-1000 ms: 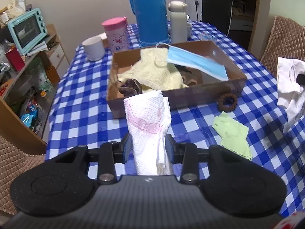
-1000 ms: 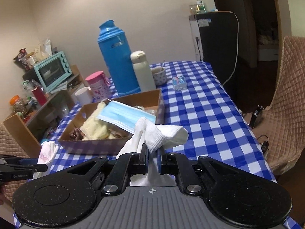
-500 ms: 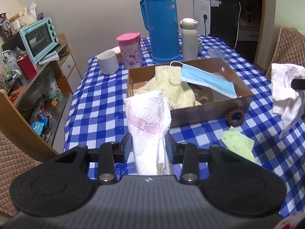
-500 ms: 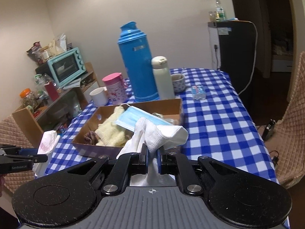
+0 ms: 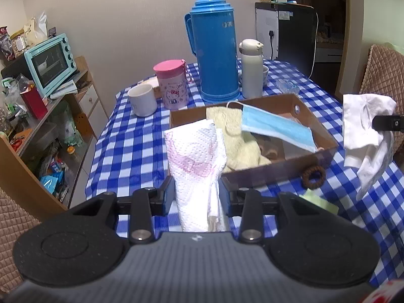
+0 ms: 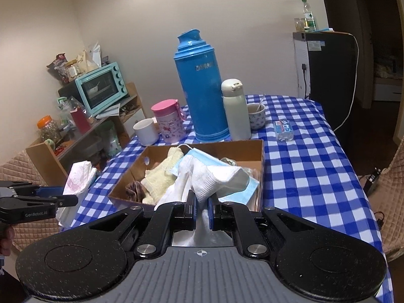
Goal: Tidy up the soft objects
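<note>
Left claw (image 5: 198, 194): I am gripping a folded paper towel (image 5: 195, 161) between my pads; it is standing upright out of the jaws, clear of the table (image 5: 131, 149).
Right claw (image 6: 202, 208): I am clamping a white cloth (image 6: 214, 176) with the jaws nearly together; its loose end is hanging below the claw in the left wrist view.
Change: compared with a second ago, both claws are standing higher and further back from the cardboard box (image 5: 325, 151), which now sits smaller and further off in both views. Neither grip has altered.
Box contents: a yellow knit piece (image 5: 240, 146) and a blue face mask (image 5: 275, 126) are lying inside; the mask is draping over the knit.
Still on the table: a brown hair tie (image 5: 313, 176) is lying just beside the box's near wall, and a green cloth (image 5: 318, 202) is lying near it, partly hidden behind my left claw.
Meaning for the task: I judge that both soft items are lifted and ready for carrying to the box; neither is placed yet.
Caution: the hanging cloth could snag the box wall on the way in.
</note>
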Motion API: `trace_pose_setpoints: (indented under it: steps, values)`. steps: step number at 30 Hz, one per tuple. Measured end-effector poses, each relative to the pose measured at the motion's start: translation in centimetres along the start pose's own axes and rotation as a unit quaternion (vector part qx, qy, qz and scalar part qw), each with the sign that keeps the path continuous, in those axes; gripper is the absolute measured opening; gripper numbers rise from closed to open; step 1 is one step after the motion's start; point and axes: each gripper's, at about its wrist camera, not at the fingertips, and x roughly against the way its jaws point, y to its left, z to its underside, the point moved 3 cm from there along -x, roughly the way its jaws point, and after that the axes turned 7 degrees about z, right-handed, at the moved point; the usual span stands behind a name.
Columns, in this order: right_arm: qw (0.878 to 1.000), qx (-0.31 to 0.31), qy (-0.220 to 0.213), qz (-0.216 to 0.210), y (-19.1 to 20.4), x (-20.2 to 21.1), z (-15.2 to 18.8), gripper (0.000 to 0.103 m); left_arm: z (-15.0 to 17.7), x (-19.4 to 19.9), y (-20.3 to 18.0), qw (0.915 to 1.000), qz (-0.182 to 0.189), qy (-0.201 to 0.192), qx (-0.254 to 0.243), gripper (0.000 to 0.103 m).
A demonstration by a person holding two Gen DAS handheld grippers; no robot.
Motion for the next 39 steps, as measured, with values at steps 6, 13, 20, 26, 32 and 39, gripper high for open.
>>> trace_pose_setpoints:
  steps: [6, 13, 20, 26, 32, 39]
  values:
    - [1.0, 0.009, -0.013, 0.004, 0.1, -2.0, -1.9, 0.009, -2.2, -1.9, 0.6, 1.0, 0.003, -0.006, -0.003, 0.035]
    - [0.999, 0.024, -0.03, 0.013, 0.3, -5.9, -4.4, 0.009, -5.3, -5.8, 1.2, 0.9999, 0.001, -0.006, -0.015, 0.035]
    - [0.999, 0.016, -0.016, 0.023, -0.6, -10.8, -5.6, 0.009, -7.1, -10.8, 1.9, 0.9997, 0.008, 0.014, -0.017, 0.035]
    - [1.0, 0.012, 0.008, 0.026, -1.2, -14.4, -5.5, 0.009, -7.7, -14.1, 2.0, 0.999, 0.016, 0.034, -0.022, 0.035]
    - [0.999, -0.001, 0.036, 0.025, -1.9, -17.4, -4.8, 0.009, -8.1, -17.0, 2.2, 0.9984, 0.021, 0.048, -0.022, 0.037]
    - [0.994, 0.023, 0.102, 0.039, -2.0, -20.7, -2.9, 0.029, -7.2, -20.0, 2.3, 0.9962, 0.028, 0.081, -0.014, 0.051]
